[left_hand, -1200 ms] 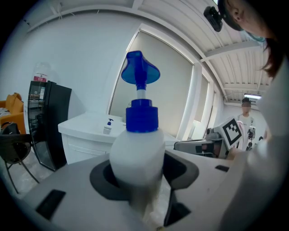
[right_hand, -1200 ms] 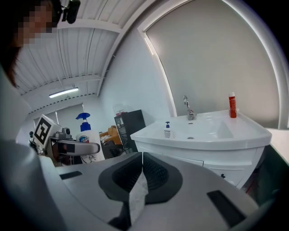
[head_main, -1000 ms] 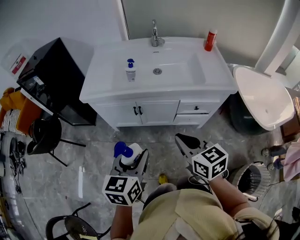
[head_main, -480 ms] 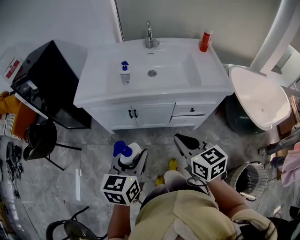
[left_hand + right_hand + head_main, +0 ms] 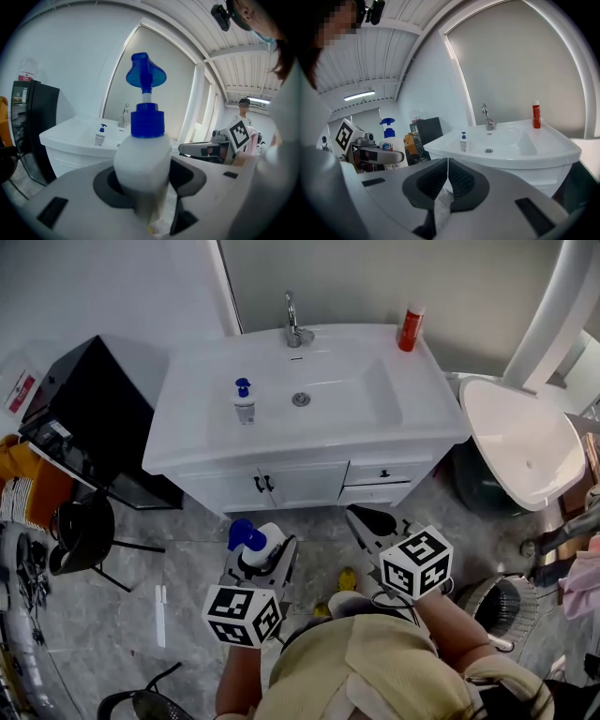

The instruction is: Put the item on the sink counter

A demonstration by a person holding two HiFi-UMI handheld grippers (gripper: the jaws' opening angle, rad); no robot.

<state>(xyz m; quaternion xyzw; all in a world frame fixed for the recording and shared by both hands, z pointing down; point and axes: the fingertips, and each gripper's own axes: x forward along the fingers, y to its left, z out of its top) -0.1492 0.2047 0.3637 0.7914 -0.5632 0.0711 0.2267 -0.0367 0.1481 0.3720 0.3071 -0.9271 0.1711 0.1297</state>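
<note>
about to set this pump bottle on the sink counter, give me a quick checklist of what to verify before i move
1. Grip: left tool shut on the white pump bottle, bottle upright: ok.
2. Right tool shut with nothing between its jaws: ok.
3. Landing spot: bare sink counter left of the small dispenser: ok.
4. Bottle over the counter: not ok, it is above the floor, short of the cabinet.
5. Way to the counter edge: nothing shows in between: ok.
6. Counter surface dry: cannot tell.
</note>
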